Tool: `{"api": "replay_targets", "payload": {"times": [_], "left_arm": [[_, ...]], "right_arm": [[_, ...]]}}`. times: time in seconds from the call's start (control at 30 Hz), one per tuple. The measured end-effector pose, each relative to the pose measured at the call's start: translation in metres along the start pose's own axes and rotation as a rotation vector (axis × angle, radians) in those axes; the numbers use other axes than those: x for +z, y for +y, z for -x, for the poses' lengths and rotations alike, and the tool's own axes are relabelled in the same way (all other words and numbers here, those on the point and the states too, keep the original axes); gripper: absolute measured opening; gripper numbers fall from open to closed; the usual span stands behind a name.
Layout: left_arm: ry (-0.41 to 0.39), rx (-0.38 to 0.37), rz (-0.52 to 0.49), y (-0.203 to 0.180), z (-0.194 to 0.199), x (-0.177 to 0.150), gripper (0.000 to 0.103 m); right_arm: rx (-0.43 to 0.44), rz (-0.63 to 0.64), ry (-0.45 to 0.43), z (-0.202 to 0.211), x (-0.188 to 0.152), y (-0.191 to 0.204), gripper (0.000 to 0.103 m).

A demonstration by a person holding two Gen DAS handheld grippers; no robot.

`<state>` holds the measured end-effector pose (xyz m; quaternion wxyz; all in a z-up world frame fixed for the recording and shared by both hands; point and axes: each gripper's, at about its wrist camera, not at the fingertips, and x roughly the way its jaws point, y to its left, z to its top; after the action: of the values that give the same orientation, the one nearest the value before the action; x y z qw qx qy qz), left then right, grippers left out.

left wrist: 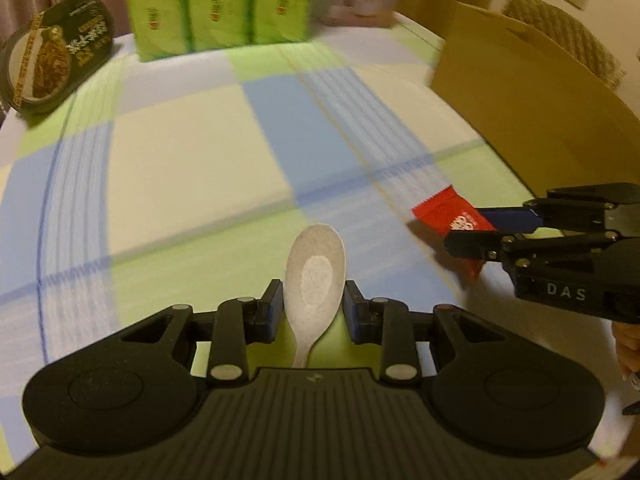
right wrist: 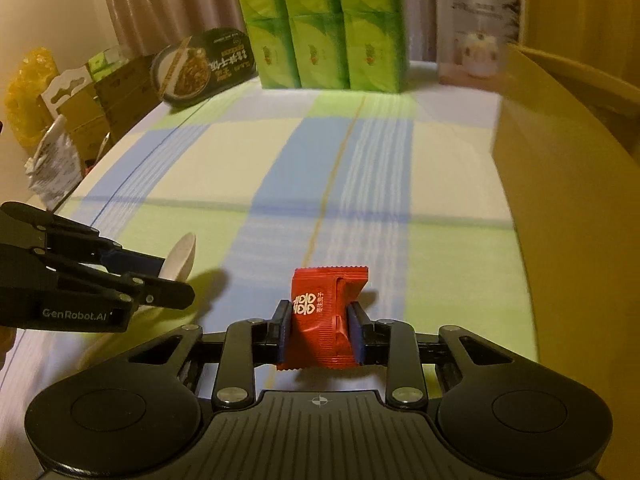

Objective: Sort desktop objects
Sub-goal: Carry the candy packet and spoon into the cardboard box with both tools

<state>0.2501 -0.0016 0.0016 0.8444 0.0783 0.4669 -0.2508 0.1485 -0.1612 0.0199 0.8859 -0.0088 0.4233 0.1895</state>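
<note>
A speckled white spoon [left wrist: 314,276] hangs above the checked tablecloth, bowl pointing away, with my left gripper [left wrist: 314,300] shut on its neck. In the right wrist view the same spoon [right wrist: 180,258] sticks out of the left gripper [right wrist: 172,280] at the left edge. A red snack packet [right wrist: 326,312] with white characters is pinched upright in my right gripper [right wrist: 322,320], which is shut on it. From the left wrist view, that packet [left wrist: 450,216] shows at the right, held by the right gripper [left wrist: 476,228] above the cloth.
A tall brown cardboard box [right wrist: 568,208] walls off the right side. At the back stand green tissue packs [right wrist: 328,40], a black noodle bowl [right wrist: 204,66] and a white carton [right wrist: 476,36]. Boxes and bags [right wrist: 76,108] lie beyond the table's left edge.
</note>
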Motion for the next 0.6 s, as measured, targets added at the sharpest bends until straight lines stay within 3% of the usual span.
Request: {"api": "replay_targets", "payload": {"times": [0.37, 0.4, 0.5, 0.6], "left_arm": [[0.018, 0.009, -0.060, -0.095, 0.039, -0.073, 0.027], [0.013, 0.016, -0.065, -0.099, 0.039, -0.075, 0.027], [-0.026, 0.022, -0.071, -0.107, 0.042, -0.083, 0.028], [-0.056, 0.030, -0.087, -0.113, 0.044, -0.087, 0.035]], "right_arm": [[-0.008, 0.035, 0.043, 0.064, -0.073, -0.012, 0.029], [-0.011, 0.038, 0.040, 0.066, -0.075, -0.012, 0.032], [-0.022, 0.045, 0.019, 0.071, -0.079, -0.012, 0.054], [-0.025, 0.058, 0.000, 0.073, -0.082, -0.011, 0.056]]}}
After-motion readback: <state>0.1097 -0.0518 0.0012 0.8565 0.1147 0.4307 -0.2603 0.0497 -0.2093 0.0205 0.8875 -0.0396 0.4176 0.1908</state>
